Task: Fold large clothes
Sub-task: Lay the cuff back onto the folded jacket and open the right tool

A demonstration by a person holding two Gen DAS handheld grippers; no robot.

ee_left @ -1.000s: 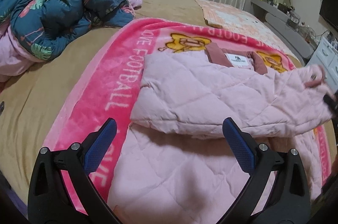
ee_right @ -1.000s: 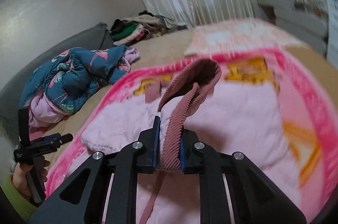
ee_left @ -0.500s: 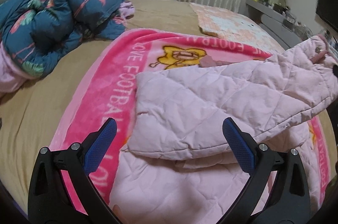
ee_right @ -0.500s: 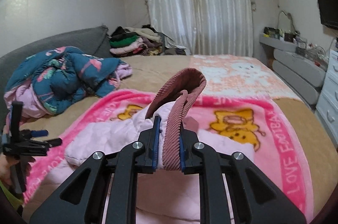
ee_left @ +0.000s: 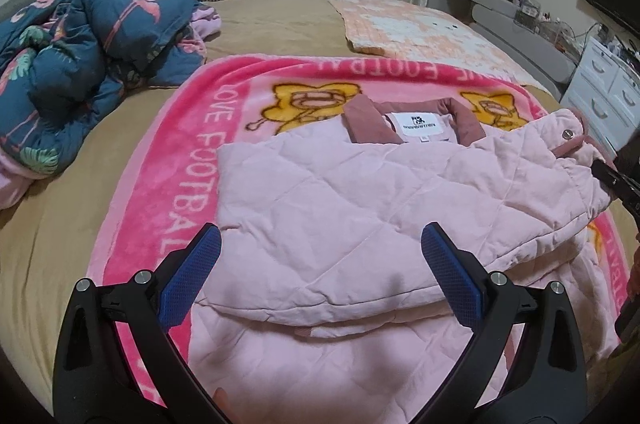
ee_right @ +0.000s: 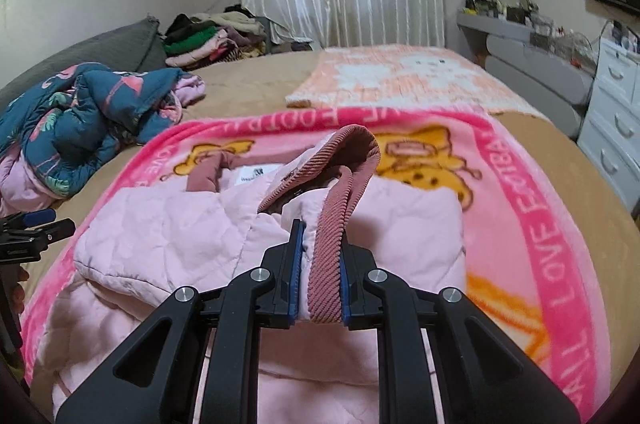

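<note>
Right wrist view: right gripper (ee_right: pixel 319 274) clamped on the ribbed cuff (ee_right: pixel 335 244) of the jacket's (ee_left: pixel 360 192) sleeve. Left gripper (ee_left: pixel 320 272) gaped wide, holding nothing, above the jacket. Jacket lay on the pink blanket (ee_left: pixel 192 160), sleeve folded across its body; blue quilt (ee_left: pixel 80 64) well apart.

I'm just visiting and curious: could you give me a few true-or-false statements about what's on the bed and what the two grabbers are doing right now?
1. The right gripper is clamped on the pink jacket's ribbed cuff. True.
2. The left gripper grips the jacket's collar. False: it is open, holding nothing.
3. The jacket lies on a pink blanket with cartoon figures. True.
4. The blue floral quilt is neatly folded. False: it is bunched in a heap.
</note>
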